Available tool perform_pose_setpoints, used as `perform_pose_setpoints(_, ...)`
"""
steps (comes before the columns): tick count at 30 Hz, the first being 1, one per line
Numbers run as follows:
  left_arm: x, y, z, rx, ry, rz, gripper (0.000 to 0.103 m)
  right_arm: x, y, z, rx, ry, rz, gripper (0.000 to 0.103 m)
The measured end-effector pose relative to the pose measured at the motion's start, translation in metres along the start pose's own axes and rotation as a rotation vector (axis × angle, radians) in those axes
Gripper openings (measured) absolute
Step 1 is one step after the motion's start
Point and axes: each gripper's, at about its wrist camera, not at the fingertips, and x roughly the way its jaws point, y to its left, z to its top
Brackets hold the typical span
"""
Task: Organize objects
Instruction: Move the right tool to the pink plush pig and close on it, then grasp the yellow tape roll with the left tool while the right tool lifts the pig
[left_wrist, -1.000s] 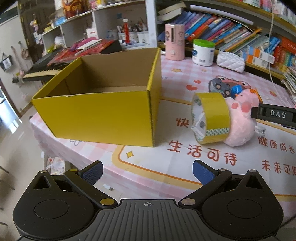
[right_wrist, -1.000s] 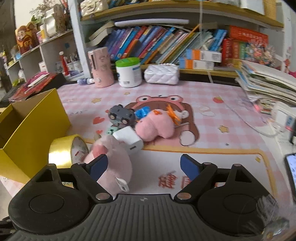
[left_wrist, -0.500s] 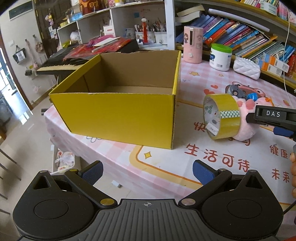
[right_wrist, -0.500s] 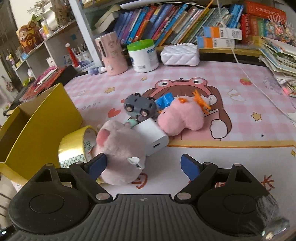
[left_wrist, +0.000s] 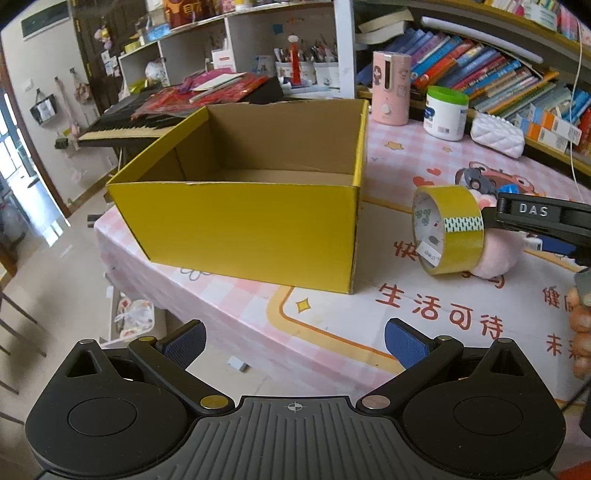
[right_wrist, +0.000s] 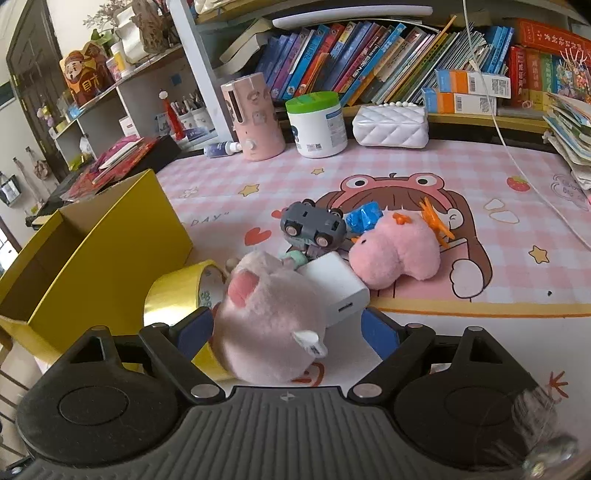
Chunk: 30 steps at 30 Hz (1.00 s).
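Note:
An open yellow cardboard box stands on the pink tablecloth, with nothing showing inside. To its right a roll of yellow tape stands on edge against a pale pink plush. My right gripper is open and straddles that plush, with its pads clear of both sides. One of its fingers reaches in over the plush. Behind lie a white charger, a grey toy car, a blue wrapper and a second pink plush. My left gripper hangs open over the table's near edge, holding nothing.
A pink canister, a green-lidded white jar and a white quilted pouch line the back under shelves of books. A white cable crosses the right side. A hand shows at the right. The floor and a keyboard lie left.
My right gripper has moved forward and down, and the pale pink plush now sits between its open fingers. The left gripper stays open, and its view has shifted only slightly.

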Motion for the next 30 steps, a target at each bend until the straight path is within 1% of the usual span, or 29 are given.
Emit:
perform_pose_setpoints(2, -0.003, 0.003, 0.000, -0.015, -0.016, -0.030, 0.103, 0.008, -0.003, 0.002, 0.018, 0.012, 0.013, 0.086)
perform_pose_setpoints(4, -0.006, 0.004, 0.000, -0.032, -0.037, -0.078, 0.103, 0.020, -0.009, 0.004, 0.057, 0.064, 0.040, 0.077)
perform_pose_setpoints(5, -0.007, 0.003, 0.001, -0.033, -0.044, -0.093, 0.103, 0.023, -0.014, 0.004, 0.087, 0.089, 0.077, 0.062)
perform_pose_setpoints(6, -0.007, 0.001, 0.003, -0.028, -0.051, -0.110, 0.103, 0.023, -0.017, 0.004, 0.116, 0.102, 0.120, 0.058)
perform_pose_setpoints(7, -0.007, -0.003, 0.004, -0.020, -0.057, -0.125, 0.103, 0.020, -0.019, 0.006, 0.131, 0.106, 0.121, 0.056)
perform_pose_setpoints(8, -0.006, -0.008, 0.005, -0.007, -0.062, -0.146, 0.103, 0.014, -0.018, 0.007, 0.114, 0.092, 0.111, 0.053)
perform_pose_setpoints(10, -0.003, -0.018, 0.007, 0.019, -0.063, -0.186, 0.103, 0.001, -0.013, 0.007, 0.038, 0.046, 0.098, 0.052)
perform_pose_setpoints(12, 0.002, -0.031, 0.010, 0.046, -0.054, -0.231, 0.103, -0.016, -0.007, 0.007, -0.075, -0.016, 0.048, 0.052)
perform_pose_setpoints(14, 0.008, -0.045, 0.015, 0.069, -0.048, -0.272, 0.103, -0.030, -0.006, 0.005, -0.163, -0.059, -0.006, 0.052)
perform_pose_setpoints(15, 0.010, -0.051, 0.017, 0.076, -0.048, -0.292, 0.103, -0.035, -0.009, 0.005, -0.172, -0.066, -0.024, 0.052)
perform_pose_setpoints(17, 0.017, -0.065, 0.023, 0.085, -0.041, -0.334, 0.103, -0.047, -0.022, 0.007, -0.137, -0.073, -0.054, 0.052)
perform_pose_setpoints(19, 0.024, -0.079, 0.028, 0.096, -0.027, -0.336, 0.103, -0.058, -0.035, 0.009, -0.097, -0.080, -0.076, 0.052)
perform_pose_setpoints(22, 0.038, -0.099, 0.039, 0.120, -0.020, -0.258, 0.101, -0.073, -0.053, 0.009, -0.062, -0.076, -0.094, 0.053)
perform_pose_setpoints(24, 0.050, -0.109, 0.046, 0.129, -0.027, -0.215, 0.100, -0.080, -0.062, 0.008, -0.054, -0.072, -0.086, 0.053)
perform_pose_setpoints(25, 0.054, -0.114, 0.050, 0.133, -0.031, -0.195, 0.096, -0.084, -0.064, 0.007, -0.055, -0.072, -0.081, 0.053)
perform_pose_setpoints(27, 0.065, -0.122, 0.055, 0.143, -0.031, -0.150, 0.083, -0.091, -0.066, 0.004, -0.066, -0.078, -0.070, 0.053)
perform_pose_setpoints(28, 0.068, -0.124, 0.057, 0.146, -0.026, -0.129, 0.060, -0.093, -0.066, 0.004, -0.074, -0.081, -0.063, 0.053)
perform_pose_setpoints(29, 0.072, -0.125, 0.059, 0.148, -0.014, -0.113, 0.040, -0.094, -0.067, 0.004, -0.081, -0.082, -0.056, 0.053)
perform_pose_setpoints(30, 0.074, -0.125, 0.061, 0.137, -0.005, -0.116, 0.040, -0.095, -0.069, 0.005, -0.084, -0.082, -0.051, 0.053)
